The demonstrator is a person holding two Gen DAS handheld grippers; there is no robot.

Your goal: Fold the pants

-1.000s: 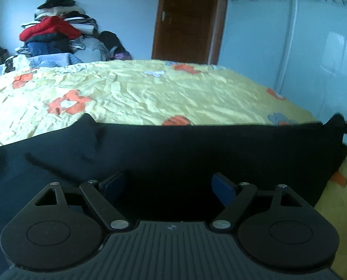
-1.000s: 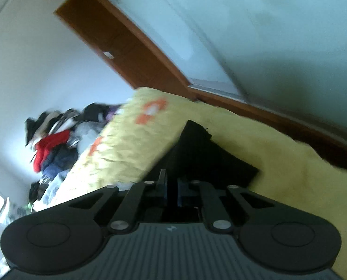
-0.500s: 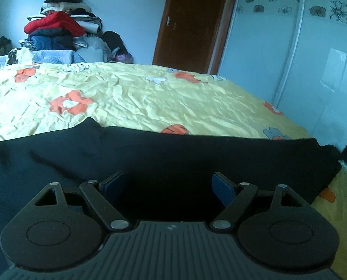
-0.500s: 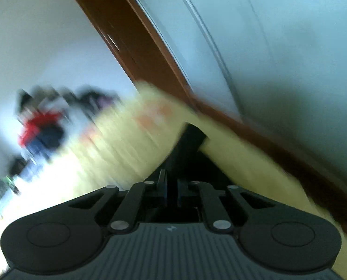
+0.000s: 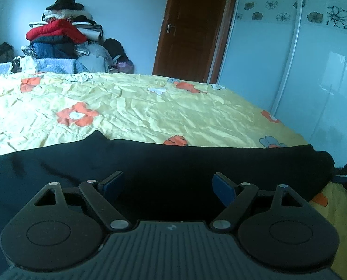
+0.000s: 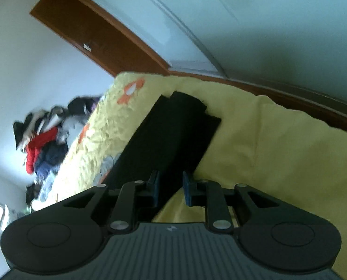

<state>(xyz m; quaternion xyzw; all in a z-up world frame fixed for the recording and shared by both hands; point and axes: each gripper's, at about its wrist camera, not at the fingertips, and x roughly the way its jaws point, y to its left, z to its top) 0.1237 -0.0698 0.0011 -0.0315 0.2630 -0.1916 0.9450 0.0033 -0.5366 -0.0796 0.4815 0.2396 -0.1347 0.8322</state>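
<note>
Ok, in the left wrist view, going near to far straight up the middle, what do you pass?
Left gripper, open → black pants → yellow flowered bedspread → brown door.

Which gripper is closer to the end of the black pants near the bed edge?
Right. The right gripper straddles that end of the black pants, jaws just opening; the left gripper hovers open over their middle.

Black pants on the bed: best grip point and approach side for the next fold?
Probably the narrow end of the black pants, near the yellow bedspread's edge, coming in low from that end. The layers lie flat and stacked there, so the right gripper, jaws just opening around the fabric, could pinch them together.
</note>
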